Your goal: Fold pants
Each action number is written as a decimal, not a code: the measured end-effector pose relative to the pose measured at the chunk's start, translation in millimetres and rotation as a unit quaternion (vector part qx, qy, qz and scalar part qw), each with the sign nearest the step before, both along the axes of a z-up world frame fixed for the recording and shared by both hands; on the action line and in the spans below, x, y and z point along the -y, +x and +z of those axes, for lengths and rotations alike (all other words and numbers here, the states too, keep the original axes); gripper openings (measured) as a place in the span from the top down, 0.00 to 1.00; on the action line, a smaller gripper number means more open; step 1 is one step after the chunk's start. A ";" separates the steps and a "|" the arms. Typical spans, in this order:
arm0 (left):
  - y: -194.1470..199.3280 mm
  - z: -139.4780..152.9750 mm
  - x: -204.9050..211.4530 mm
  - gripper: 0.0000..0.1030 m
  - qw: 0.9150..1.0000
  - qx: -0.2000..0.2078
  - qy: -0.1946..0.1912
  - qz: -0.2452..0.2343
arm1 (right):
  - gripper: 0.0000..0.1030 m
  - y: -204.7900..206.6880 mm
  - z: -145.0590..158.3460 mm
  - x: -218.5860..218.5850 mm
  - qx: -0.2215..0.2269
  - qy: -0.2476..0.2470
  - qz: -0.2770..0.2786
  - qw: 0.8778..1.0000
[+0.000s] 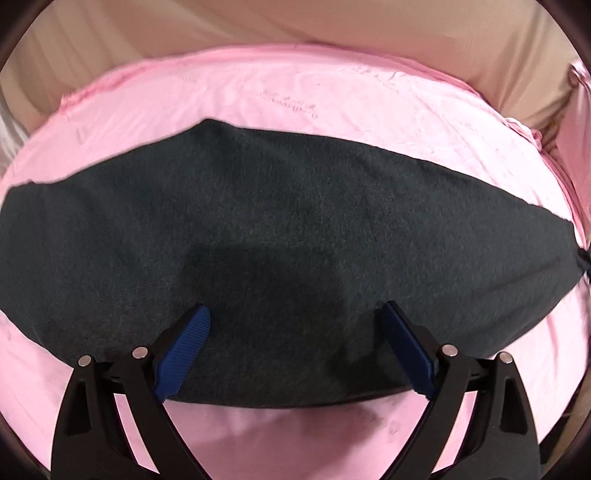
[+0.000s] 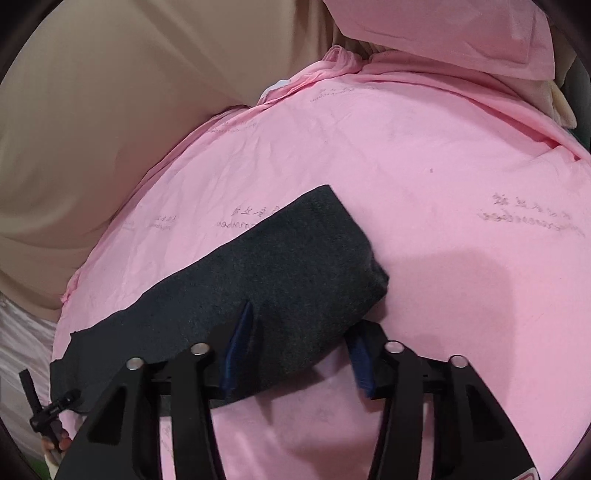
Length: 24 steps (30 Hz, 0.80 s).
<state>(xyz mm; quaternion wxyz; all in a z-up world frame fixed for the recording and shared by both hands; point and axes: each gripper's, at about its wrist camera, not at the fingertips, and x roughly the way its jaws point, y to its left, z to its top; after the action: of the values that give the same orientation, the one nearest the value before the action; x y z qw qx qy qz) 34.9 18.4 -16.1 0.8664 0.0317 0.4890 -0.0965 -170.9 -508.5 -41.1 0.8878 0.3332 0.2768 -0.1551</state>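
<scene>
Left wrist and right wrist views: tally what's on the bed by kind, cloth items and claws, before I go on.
Dark grey knit pants, folded into a long band: 1
Pink printed bed sheet under them: 1
Black claws with blue ribbed pads: 2, the left claw and the right claw
Total: 4

A pink sheet (image 1: pixel 295 92) covered the surface, lightly creased and printed with faint lines of script. Its far edge was bunched into a rolled hem. Beyond that edge hung a tan fabric backdrop (image 2: pixel 110 110) in soft vertical folds. At the far right corner, a second pink cloth (image 2: pixel 443 33) was draped higher up, with a pale cream cloth (image 2: pixel 561 103) beside it. Soft, even light fell from above, casting blurred shadows on the sheet near the near edge.
</scene>
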 end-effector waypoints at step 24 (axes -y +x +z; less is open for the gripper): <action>-26.6 30.6 -142.8 0.08 0.989 0.063 -0.111 0.070 | 0.90 191.6 92.8 -410.8 0.030 -0.145 0.355 0.923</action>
<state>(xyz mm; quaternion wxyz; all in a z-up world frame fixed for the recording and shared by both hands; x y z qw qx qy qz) 8.3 161.2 14.5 0.8983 -0.0928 0.4205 -0.0870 20.7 -97.7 51.7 0.9312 0.0859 0.3248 0.1415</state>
